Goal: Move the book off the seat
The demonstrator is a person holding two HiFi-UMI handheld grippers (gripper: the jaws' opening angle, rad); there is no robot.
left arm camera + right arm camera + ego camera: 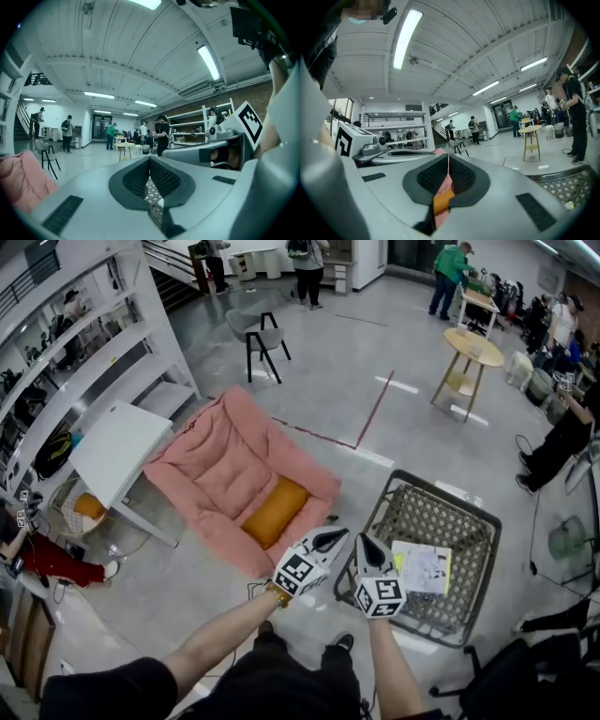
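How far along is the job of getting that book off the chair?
Nothing looks done yet: the book lies flat on the woven seat. In hand: nothing; the left gripper and right gripper hang near the seat's edge with jaws shut and empty. Left: grasp the book and lift it off.

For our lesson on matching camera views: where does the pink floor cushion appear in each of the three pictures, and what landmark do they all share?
Head view: pink floor cushion, left of centre.
Left gripper view: pink floor cushion, at the lower left edge.
Right gripper view: pink floor cushion, only a thin sliver, low at centre.
Shared landmark: round wooden table.
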